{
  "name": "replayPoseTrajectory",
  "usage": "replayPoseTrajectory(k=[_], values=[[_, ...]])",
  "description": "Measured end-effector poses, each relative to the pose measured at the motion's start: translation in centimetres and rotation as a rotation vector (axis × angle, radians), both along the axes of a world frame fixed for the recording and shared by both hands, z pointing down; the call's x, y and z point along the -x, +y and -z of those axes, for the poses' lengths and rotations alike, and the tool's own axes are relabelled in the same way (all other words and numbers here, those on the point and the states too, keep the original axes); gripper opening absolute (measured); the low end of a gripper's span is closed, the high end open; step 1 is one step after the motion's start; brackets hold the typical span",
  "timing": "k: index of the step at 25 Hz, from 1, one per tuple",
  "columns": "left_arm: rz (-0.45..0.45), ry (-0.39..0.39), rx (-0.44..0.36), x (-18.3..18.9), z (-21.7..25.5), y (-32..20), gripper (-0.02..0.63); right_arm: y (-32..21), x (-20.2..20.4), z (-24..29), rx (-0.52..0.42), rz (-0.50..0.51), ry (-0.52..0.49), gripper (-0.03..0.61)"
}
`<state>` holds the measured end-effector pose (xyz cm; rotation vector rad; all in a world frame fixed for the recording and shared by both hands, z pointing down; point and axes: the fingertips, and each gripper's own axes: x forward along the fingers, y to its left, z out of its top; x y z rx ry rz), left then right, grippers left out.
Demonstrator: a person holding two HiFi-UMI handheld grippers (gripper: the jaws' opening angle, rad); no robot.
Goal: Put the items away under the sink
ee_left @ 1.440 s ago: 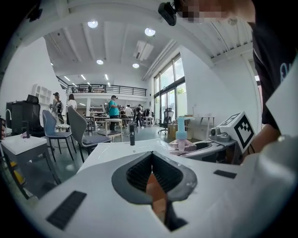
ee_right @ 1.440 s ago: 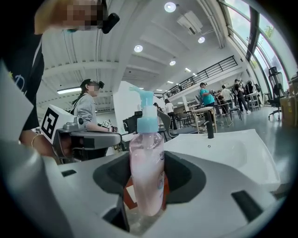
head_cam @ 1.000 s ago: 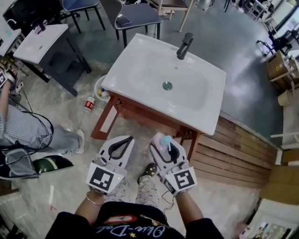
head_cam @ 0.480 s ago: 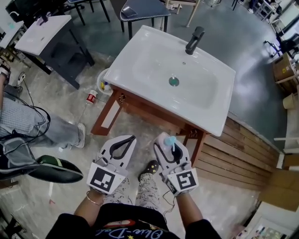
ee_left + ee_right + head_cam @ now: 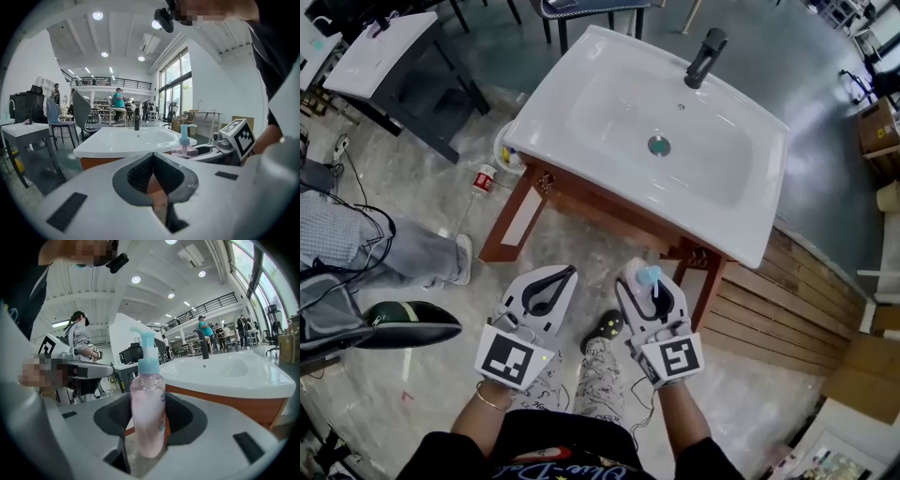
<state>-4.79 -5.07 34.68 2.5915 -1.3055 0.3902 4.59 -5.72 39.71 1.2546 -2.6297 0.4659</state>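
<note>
A clear pump bottle (image 5: 147, 413) of pink liquid with a blue pump top stands upright between the jaws of my right gripper (image 5: 147, 401), which is shut on it. In the head view the bottle (image 5: 648, 277) and right gripper (image 5: 649, 286) hang in front of the wooden stand (image 5: 581, 211) under the white sink (image 5: 609, 122). My left gripper (image 5: 551, 289) is beside it on the left. Its jaws meet at the tips with nothing between them (image 5: 152, 157). The space under the sink is mostly hidden by the basin.
A black tap (image 5: 705, 56) stands at the sink's far edge. On the floor to the left lie a small red-labelled bottle (image 5: 483, 178) and a round white thing (image 5: 508, 155). Left of me are a seated person's leg (image 5: 403, 253) and a second sink on a dark stand (image 5: 380, 52). Wooden planks (image 5: 797, 300) run along the right.
Both grippers have sunk a little side by side, the bottle still in the right one. The head view has shifted so the sink sits further right in the picture.
</note>
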Motion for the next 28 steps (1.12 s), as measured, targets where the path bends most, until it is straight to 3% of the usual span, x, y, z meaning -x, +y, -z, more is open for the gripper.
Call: replayPoseTrajectory(k=[28], values=[[0.04, -0.004, 0.045, 1.2, -5.6, -0.2, 0.009, -1.1, -0.3, -6.7, 0.048, -0.023, 0.037, 0.212]])
